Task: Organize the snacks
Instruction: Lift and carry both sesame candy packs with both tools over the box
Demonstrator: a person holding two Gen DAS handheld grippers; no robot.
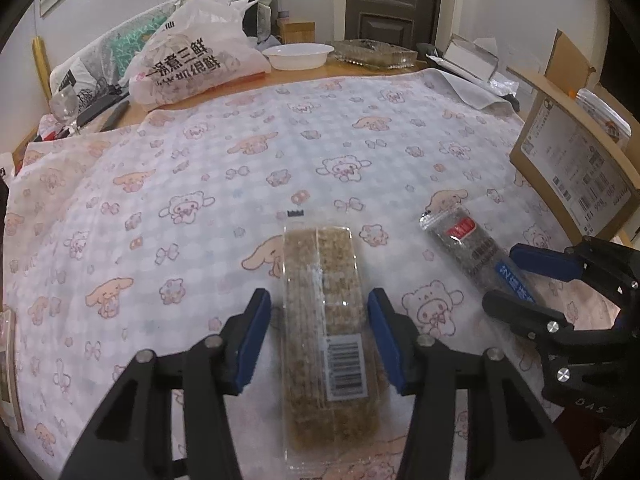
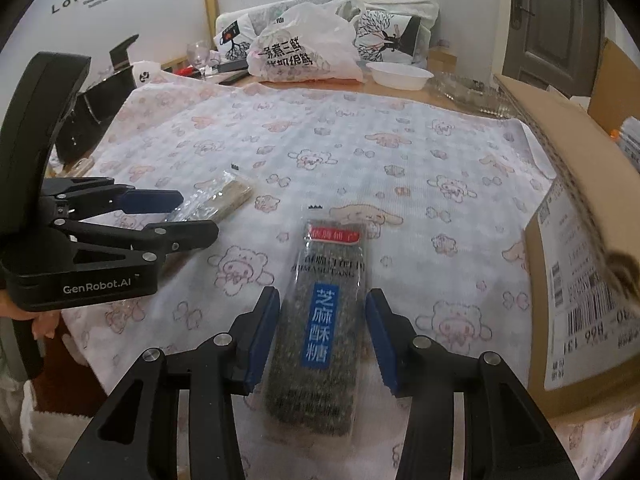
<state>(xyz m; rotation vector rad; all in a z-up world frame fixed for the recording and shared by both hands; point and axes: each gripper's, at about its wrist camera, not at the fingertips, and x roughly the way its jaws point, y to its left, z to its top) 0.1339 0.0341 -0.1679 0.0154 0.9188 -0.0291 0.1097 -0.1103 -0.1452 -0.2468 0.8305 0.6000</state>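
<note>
A clear pack of brown snack bars [image 1: 320,256] lies lengthwise on the cartoon-print cloth [image 1: 240,152]. My left gripper [image 1: 318,300] straddles its middle, with a thin strip of cloth showing beside one blue pad, so the jaws stand open. A dark sesame candy pack with a blue label [image 2: 316,380] lies to its right. My right gripper [image 2: 322,296] straddles it the same way, pads close but not pressing. Each view shows the other gripper from the side: right gripper [image 1: 500,276] over the sesame pack [image 1: 460,240], left gripper [image 2: 198,214] over the brown pack [image 2: 228,196].
A cardboard box with a shipping label [image 2: 580,280] stands at the table's right edge. At the back are a white printed plastic bag [image 1: 192,64], a white bowl [image 1: 298,56], a glass dish [image 1: 372,54] and a wine glass [image 1: 64,104].
</note>
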